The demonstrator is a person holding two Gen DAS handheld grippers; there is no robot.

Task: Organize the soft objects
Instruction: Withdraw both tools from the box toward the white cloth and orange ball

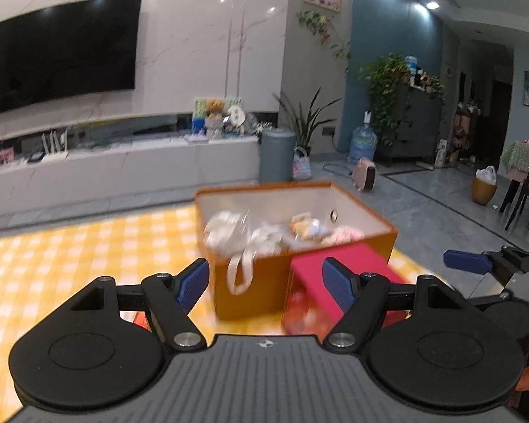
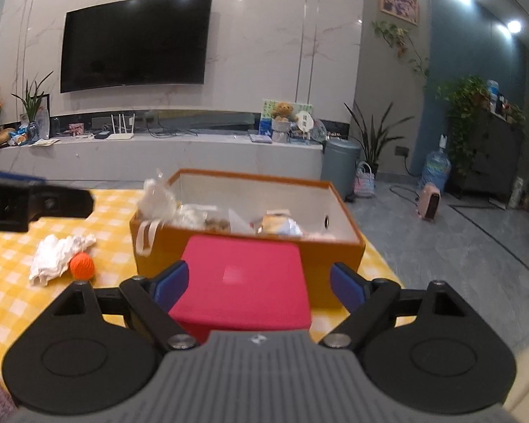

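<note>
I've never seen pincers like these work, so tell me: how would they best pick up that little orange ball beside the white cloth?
Probably from above, the fingers closing across the middle of the orange ball. It is small, round and sits low on the checked tablecloth, with the crumpled white cloth against its left, so the near and far sides look freest.

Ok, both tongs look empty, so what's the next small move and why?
Probably swing the left tongs toward the white cloth and orange ball. Both lie loose on the yellow checked tablecloth, left of the orange box that already holds soft items. Both tongs, including the right tongs, are open and empty.
</note>
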